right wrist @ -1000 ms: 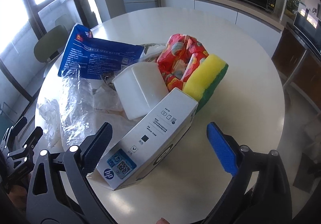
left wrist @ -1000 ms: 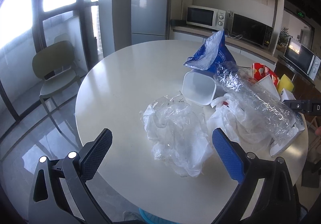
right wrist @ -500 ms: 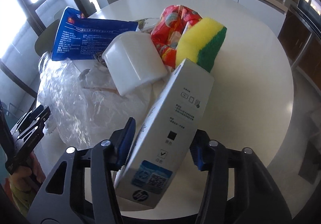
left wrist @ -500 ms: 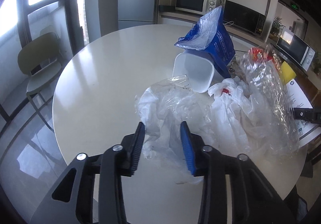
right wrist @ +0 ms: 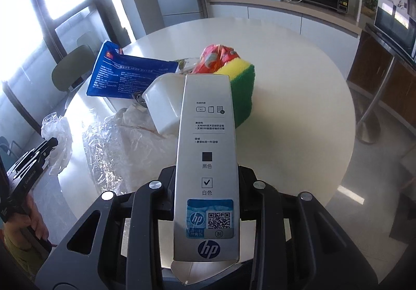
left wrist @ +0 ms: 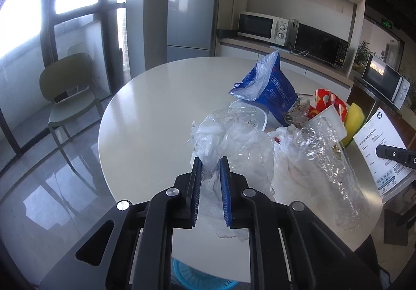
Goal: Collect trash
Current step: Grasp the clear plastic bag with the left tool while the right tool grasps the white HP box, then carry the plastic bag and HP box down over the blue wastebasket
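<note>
1. Presently, left gripper (left wrist: pixel 210 173): angled down over the round white table (left wrist: pixel 156 108); jaws, just closing, pinch a crumpled clear plastic bag (left wrist: pixel 234 144) at the near edge of the litter heap.
2. Right gripper (right wrist: pixel 206 186): pitched down; jaws, just closing, clamp a long white printed cardboard box (right wrist: pixel 206 149), long axis pointing away along the fingers, far end over the yellow-green sponge (right wrist: pixel 241 82).

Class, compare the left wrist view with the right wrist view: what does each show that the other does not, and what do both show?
Only the left wrist view: the left gripper, its jaws just closed on the crumpled clear plastic bag, and a blue basket below the table's edge.

Only the right wrist view: the right gripper, its jaws just closed on the white HP box, and a hand at lower left.

Both: round white table, blue pouch, yellow-green sponge, white tub.
</note>
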A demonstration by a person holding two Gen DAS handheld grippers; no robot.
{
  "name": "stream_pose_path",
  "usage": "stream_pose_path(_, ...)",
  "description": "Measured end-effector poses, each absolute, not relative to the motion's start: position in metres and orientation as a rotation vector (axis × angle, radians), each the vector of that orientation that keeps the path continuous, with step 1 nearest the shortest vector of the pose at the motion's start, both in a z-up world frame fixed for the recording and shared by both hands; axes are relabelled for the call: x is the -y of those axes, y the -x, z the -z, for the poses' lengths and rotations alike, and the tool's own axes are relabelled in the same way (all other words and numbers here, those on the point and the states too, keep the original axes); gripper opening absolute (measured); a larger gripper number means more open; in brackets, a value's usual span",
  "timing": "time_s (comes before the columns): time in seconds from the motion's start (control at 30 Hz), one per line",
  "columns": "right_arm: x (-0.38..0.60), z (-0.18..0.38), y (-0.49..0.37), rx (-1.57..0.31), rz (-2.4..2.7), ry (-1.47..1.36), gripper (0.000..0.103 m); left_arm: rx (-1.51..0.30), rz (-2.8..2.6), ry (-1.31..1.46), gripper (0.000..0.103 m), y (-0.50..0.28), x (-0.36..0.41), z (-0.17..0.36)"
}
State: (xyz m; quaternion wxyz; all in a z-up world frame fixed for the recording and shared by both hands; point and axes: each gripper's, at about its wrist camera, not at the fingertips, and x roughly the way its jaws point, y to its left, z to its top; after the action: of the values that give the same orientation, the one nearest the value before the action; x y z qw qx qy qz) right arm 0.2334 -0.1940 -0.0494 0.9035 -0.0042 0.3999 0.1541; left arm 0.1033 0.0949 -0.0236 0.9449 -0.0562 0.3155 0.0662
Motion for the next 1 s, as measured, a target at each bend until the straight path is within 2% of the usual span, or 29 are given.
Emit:
stream_pose_path(0.37, 0.212, 0.045, -0.149, -0.742, -0.446, 0.121, 0.028, -0.639, -0.044, 0.175, 0.013, -0.033, -0.077, 0.009)
stream_pose_path(0.63, 0.217, 0.06, -0.087, -0.74, -0.543, 0.162, 0.028, -0.699, 0.003, 0.159, 0.013, 0.004, -0.056, 0.028)
stream_pose_path(1.0, 0.213, 0.09, -0.05, -0.807, -0.637, 0.216, 0.028, -0.793, -0.008, 0.16, 0.013, 0.025, -0.052, 0.068)
